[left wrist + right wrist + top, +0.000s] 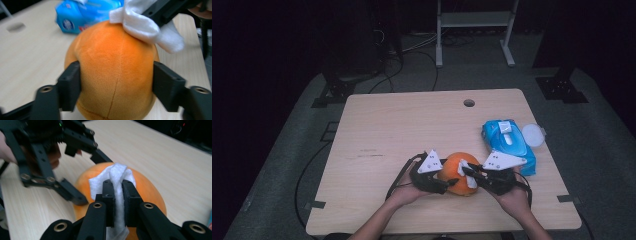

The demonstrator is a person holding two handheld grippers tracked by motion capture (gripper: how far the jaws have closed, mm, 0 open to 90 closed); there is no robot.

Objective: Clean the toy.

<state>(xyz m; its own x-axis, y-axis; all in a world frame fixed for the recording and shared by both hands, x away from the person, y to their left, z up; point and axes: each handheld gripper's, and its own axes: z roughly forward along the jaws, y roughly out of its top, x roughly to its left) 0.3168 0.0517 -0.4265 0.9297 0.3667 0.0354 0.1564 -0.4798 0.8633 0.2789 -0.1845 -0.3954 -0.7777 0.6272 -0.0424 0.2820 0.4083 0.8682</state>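
On the desk (377, 125), near its front edge, sits an orange plush ball (455, 170), between the two grippers. The left gripper (116, 86) straddles it from the left, one jaw at each flank, steadying it. The ball is round, with no clear long axis; a seam runs over its top. The right gripper (118, 195), clenched on a white wipe (117, 180), presses the wipe onto the ball's upper right side. The wipe hangs lengthwise down between the jaws.
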